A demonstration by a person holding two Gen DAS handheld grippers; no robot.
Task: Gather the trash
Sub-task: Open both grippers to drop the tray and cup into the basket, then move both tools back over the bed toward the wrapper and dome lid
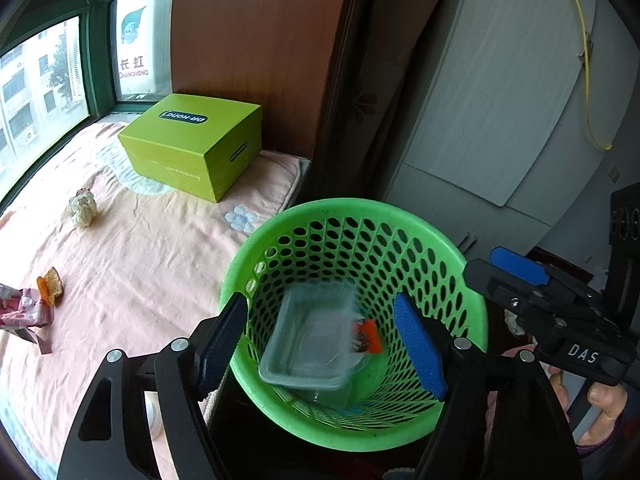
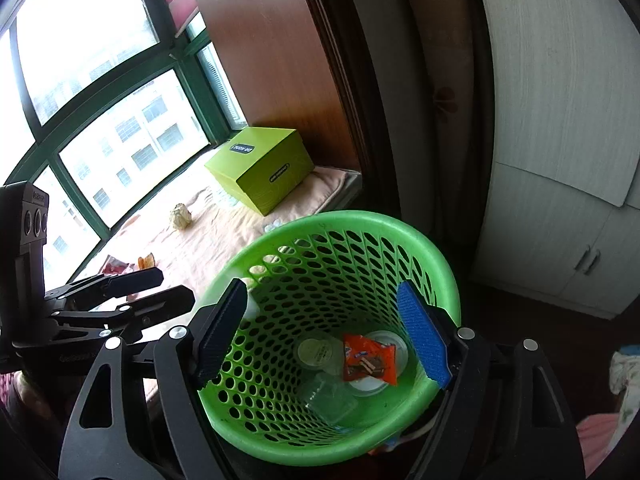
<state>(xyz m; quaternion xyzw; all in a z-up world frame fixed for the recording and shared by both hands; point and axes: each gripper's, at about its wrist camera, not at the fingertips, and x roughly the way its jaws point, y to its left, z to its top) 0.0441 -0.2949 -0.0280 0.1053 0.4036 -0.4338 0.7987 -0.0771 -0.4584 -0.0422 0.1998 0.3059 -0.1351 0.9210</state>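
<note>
Green perforated plastic basket (image 1: 460, 272) sits beside the bed; a clear plastic tray (image 1: 312, 340), blurred, is inside it between the spread fingers of the left tool (image 1: 320, 346), which grips nothing. Right tool (image 2: 324, 334), also wide open and empty, above the basket

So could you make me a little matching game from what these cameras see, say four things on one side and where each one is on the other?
Things:
1. clear plastic tray
2. crumpled paper ball
3. lime green box
4. pink wrapper

Places:
A. on the bed at the far end, against the wooden panel
B. alone in the middle of the bed cover
C. inside the green basket, blurred
D. at the left edge of the bed, beside an orange scrap

Pairs: 1-C, 2-B, 3-A, 4-D
</note>
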